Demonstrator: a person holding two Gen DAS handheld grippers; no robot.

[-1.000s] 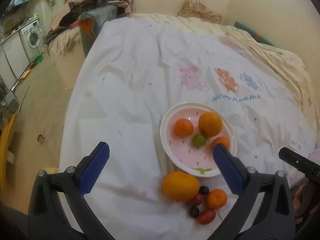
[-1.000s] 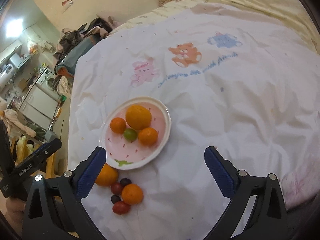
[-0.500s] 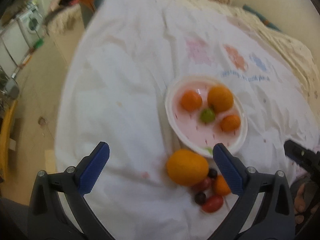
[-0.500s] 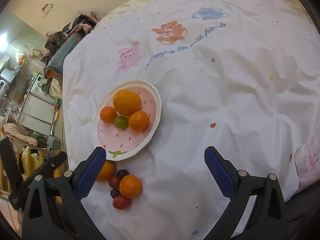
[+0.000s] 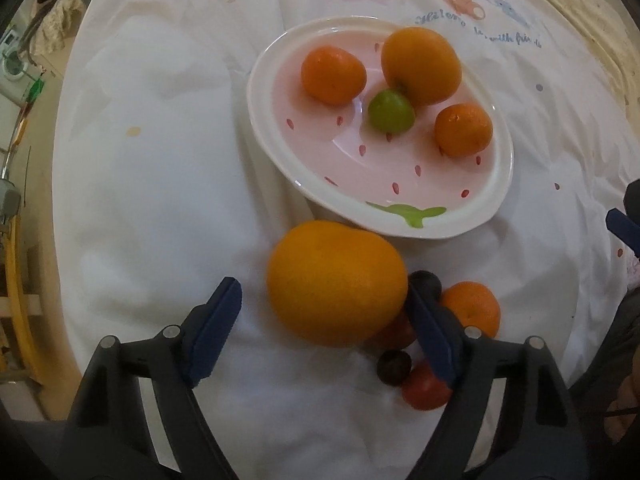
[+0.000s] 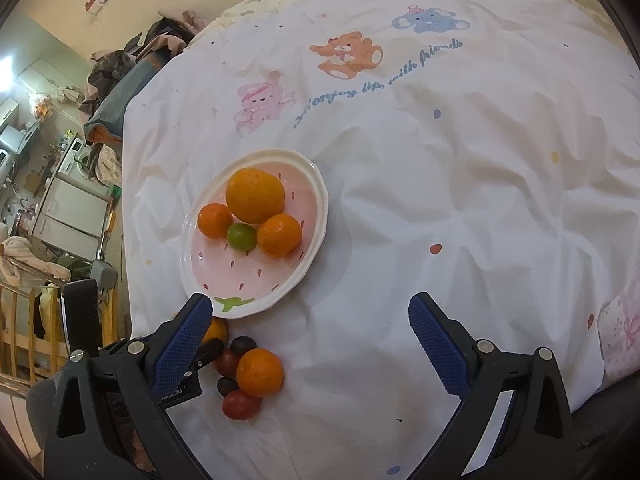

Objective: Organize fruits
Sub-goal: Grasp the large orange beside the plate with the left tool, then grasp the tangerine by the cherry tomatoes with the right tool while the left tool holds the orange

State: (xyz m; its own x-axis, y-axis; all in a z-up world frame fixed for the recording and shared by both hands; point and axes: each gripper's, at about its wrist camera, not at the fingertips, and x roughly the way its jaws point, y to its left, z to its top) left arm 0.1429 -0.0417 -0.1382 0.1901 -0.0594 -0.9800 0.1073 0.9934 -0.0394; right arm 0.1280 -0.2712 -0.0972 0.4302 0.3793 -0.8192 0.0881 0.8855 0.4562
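A large orange (image 5: 336, 280) lies on the white sheet just in front of the pink strawberry plate (image 5: 280, 152). My left gripper (image 5: 320, 292) points steeply down over it, jaws closing with the orange between them. A gap still shows at the left pad (image 5: 216, 320). Beside the orange lie a mandarin (image 5: 474, 308), a red tomato (image 5: 426, 394) and a dark grape (image 5: 394, 366). On the plate sit a big orange (image 5: 420, 64), two mandarins and a green fruit (image 5: 390, 111). My right gripper (image 6: 310, 304) hangs open above the sheet by the plate (image 6: 316, 216), holding nothing.
The white sheet (image 6: 460, 184) with cartoon animals covers the bed. Its edge drops off at the left to a floor with a washing machine (image 6: 76, 156) and a wooden rail (image 6: 16, 332). A pile of clothes (image 6: 132, 60) lies at the far left corner.
My left gripper has dropped toward the loose large orange, tilted further down, and its jaws have narrowed around it. The right gripper has sunk slightly and stays open.
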